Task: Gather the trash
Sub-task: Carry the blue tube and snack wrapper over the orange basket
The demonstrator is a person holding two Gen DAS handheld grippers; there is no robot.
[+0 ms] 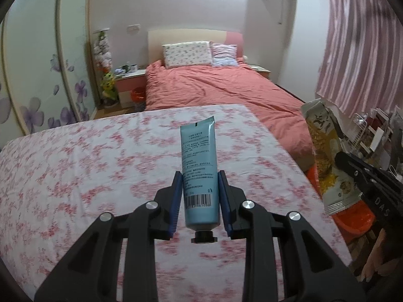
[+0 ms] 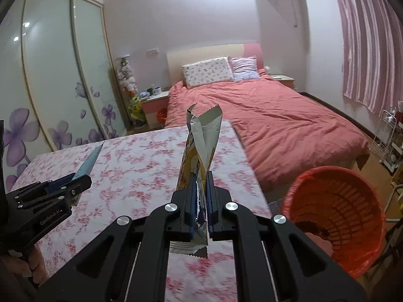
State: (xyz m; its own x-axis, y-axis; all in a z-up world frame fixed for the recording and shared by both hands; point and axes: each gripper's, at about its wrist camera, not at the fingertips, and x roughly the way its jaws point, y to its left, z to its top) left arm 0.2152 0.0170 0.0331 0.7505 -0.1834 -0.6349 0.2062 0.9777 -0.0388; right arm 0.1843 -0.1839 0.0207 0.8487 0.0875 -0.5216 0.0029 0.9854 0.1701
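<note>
A light blue tube (image 1: 199,166) with a black cap at its near end stands between the blue pads of my left gripper (image 1: 200,176), which is shut on it above the floral tablecloth (image 1: 88,166). In the right wrist view that tube (image 2: 89,159) and the left gripper (image 2: 75,180) appear at the left. My right gripper (image 2: 201,178) is shut on a torn yellow and silver snack bag (image 2: 201,141). In the left wrist view the same bag (image 1: 325,156) hangs at the right, over the orange bin (image 1: 352,220).
An orange mesh bin (image 2: 335,216) lined with an orange bag stands right of the table, with something dark inside. Behind the table lies a bed (image 2: 264,120) with a salmon cover. A wire rack (image 2: 388,138) is at the far right, a wardrobe (image 2: 63,75) at the left.
</note>
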